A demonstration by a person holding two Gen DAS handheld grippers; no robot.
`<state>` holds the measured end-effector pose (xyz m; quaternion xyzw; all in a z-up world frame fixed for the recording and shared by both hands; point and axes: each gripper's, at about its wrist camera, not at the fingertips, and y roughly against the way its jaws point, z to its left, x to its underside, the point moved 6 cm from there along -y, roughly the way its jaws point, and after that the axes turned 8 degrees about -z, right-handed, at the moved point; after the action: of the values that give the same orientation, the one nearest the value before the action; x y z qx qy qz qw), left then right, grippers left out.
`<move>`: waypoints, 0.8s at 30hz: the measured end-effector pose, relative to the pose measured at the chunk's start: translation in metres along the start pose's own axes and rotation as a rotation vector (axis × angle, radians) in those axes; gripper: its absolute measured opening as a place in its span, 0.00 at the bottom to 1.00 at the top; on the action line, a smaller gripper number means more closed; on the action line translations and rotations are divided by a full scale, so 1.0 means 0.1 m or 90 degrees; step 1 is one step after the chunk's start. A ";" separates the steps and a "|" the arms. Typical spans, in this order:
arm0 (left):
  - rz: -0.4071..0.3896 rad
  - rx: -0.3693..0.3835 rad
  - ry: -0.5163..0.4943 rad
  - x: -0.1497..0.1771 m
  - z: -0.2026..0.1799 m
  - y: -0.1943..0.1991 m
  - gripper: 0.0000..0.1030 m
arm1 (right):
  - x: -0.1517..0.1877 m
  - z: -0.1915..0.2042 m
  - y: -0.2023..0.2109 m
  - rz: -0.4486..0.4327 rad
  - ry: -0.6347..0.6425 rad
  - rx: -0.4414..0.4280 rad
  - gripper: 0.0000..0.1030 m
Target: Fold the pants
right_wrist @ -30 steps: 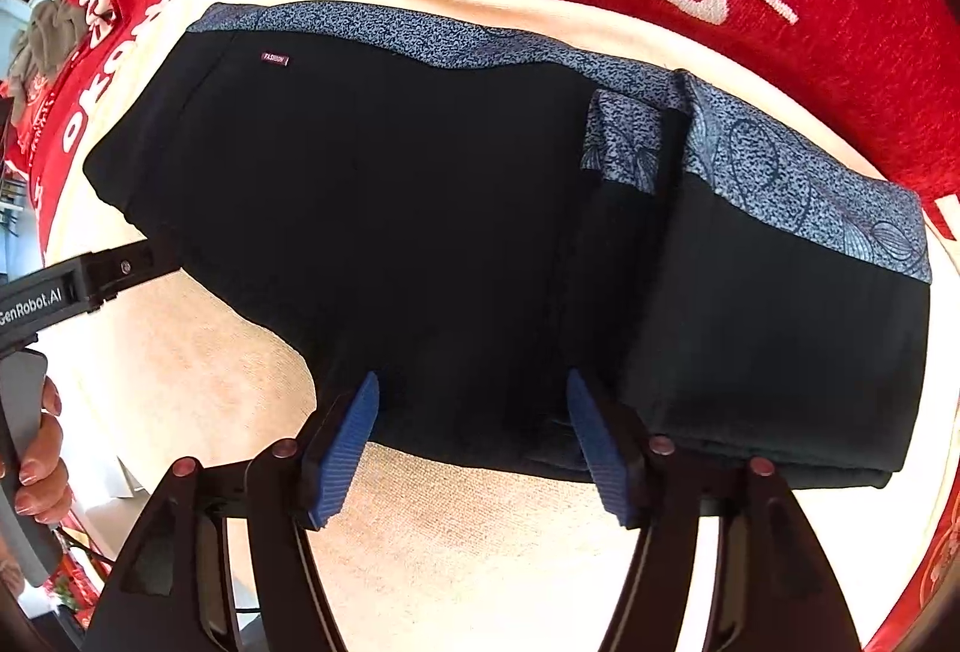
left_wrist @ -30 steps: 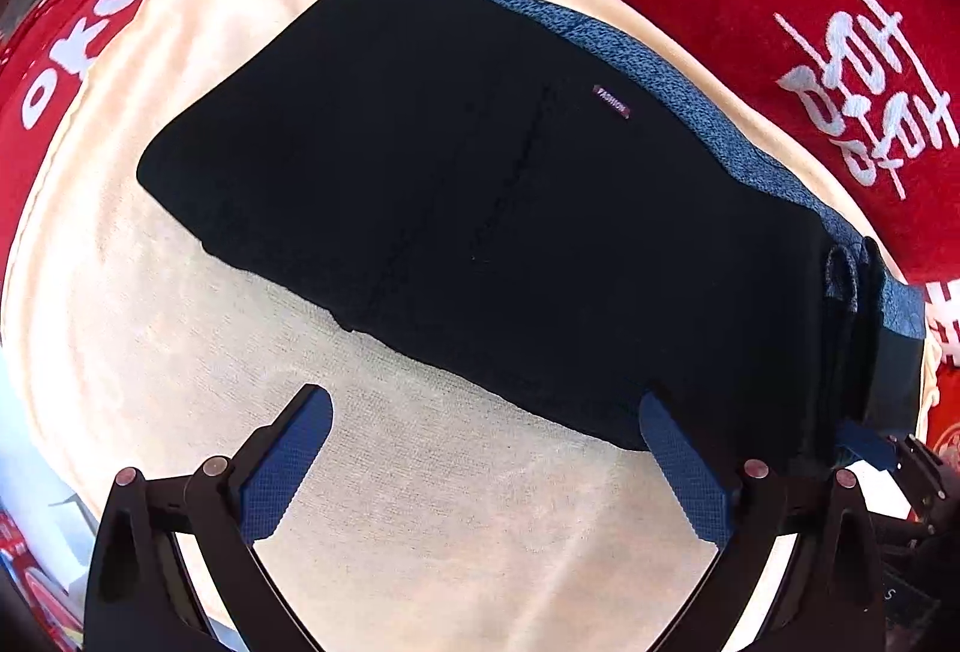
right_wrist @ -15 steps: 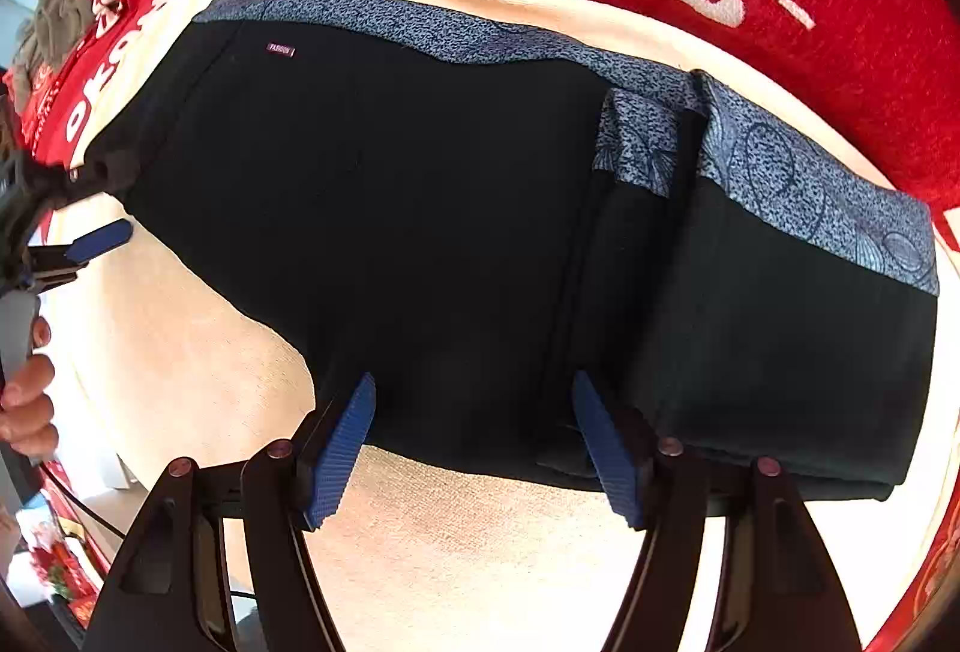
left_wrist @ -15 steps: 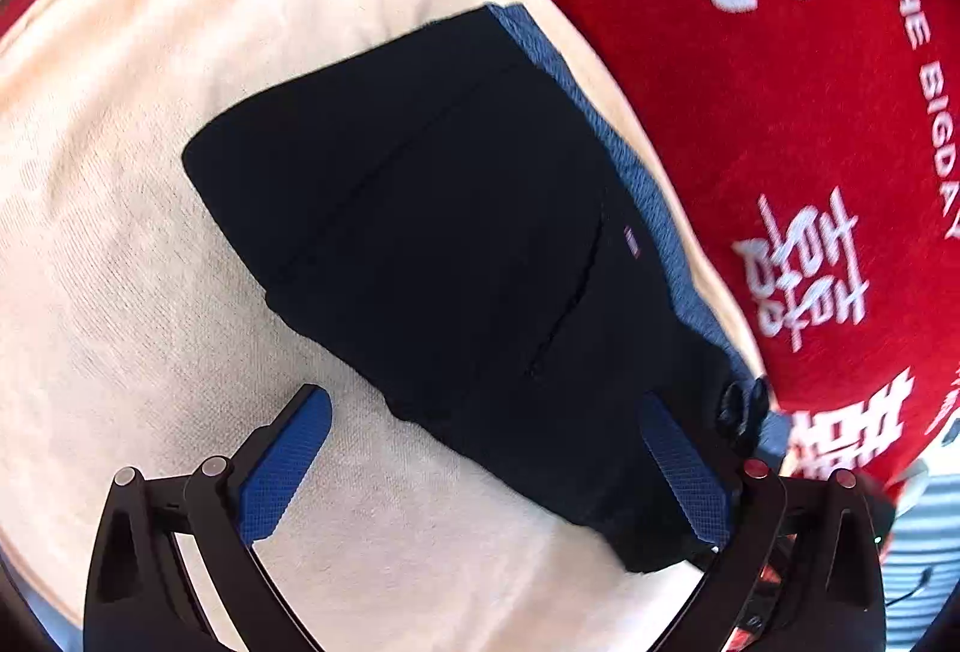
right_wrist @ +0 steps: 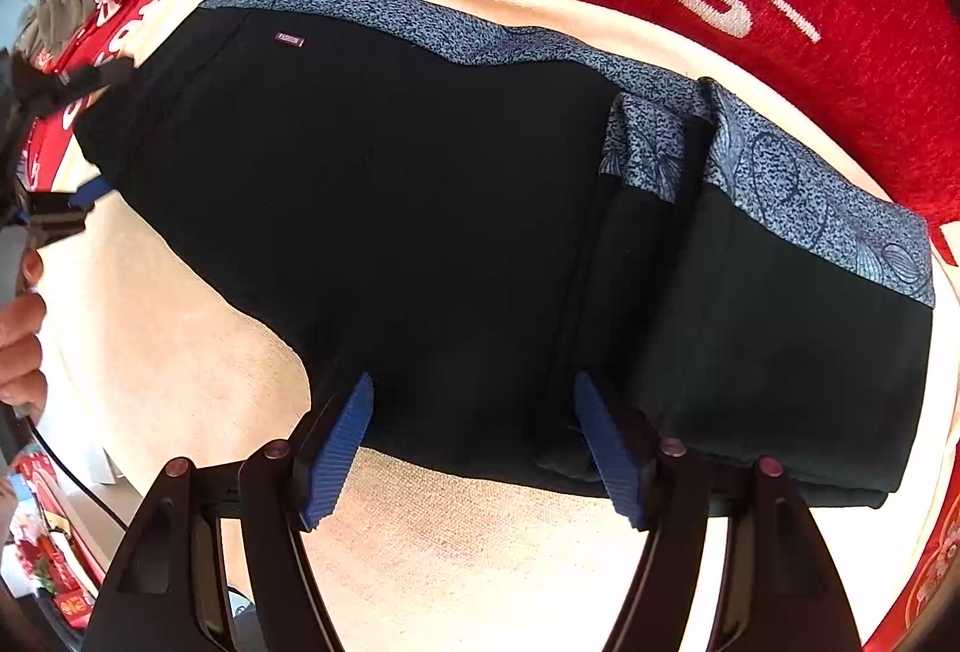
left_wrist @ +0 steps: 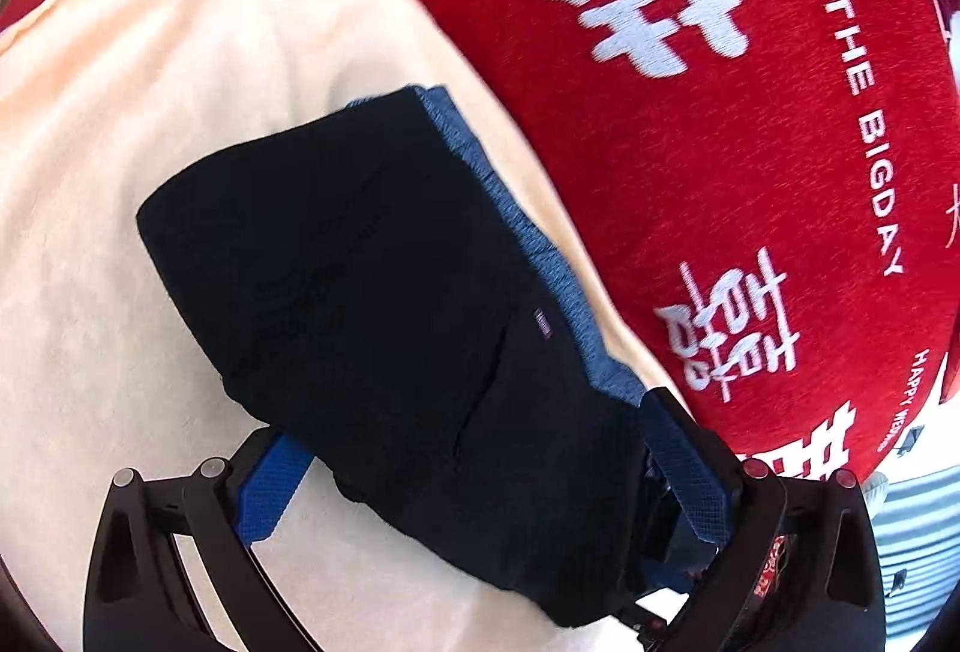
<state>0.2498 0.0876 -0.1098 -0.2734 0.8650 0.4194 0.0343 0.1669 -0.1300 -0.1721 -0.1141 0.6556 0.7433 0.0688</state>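
The black pants (right_wrist: 456,232) with a blue patterned waistband (right_wrist: 492,42) lie partly folded on a cream towel (right_wrist: 180,340). The right end is doubled over in layers (right_wrist: 780,352). My right gripper (right_wrist: 474,448) is open, its blue pads straddling the near edge of the pants. My left gripper (left_wrist: 480,466) is open at the left end of the pants (left_wrist: 372,292), one finger on each side of the cloth; it also shows in the right wrist view (right_wrist: 66,141).
A red blanket with white characters (left_wrist: 690,81) lies under and behind the towel (left_wrist: 120,111). A person's hand (right_wrist: 18,346) shows at the left edge. Clutter sits off the surface at lower left (right_wrist: 54,562).
My left gripper has swung round and moved in onto the left end of the pants, which now sits between its fingers. My right gripper has edged slightly forward.
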 end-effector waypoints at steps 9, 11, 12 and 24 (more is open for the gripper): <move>0.016 -0.115 0.009 -0.03 0.07 -0.31 0.97 | 0.02 0.04 0.09 0.003 0.003 -0.004 0.72; 0.019 -0.162 -0.014 -0.03 0.03 -0.31 0.88 | -0.02 0.04 0.15 0.007 0.002 -0.010 0.73; 0.019 -0.191 -0.034 -0.02 0.04 -0.29 0.78 | -0.05 0.03 0.19 0.007 -0.003 -0.014 0.73; -0.028 -0.408 -0.528 0.38 -0.49 -0.30 0.45 | -1.36 0.27 0.90 -0.032 -0.079 -0.197 0.77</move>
<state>0.2412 0.0190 -0.1103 -0.0994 0.6013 0.7350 0.2973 0.2738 -0.1088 -0.0475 -0.0935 0.5245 0.8392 0.1091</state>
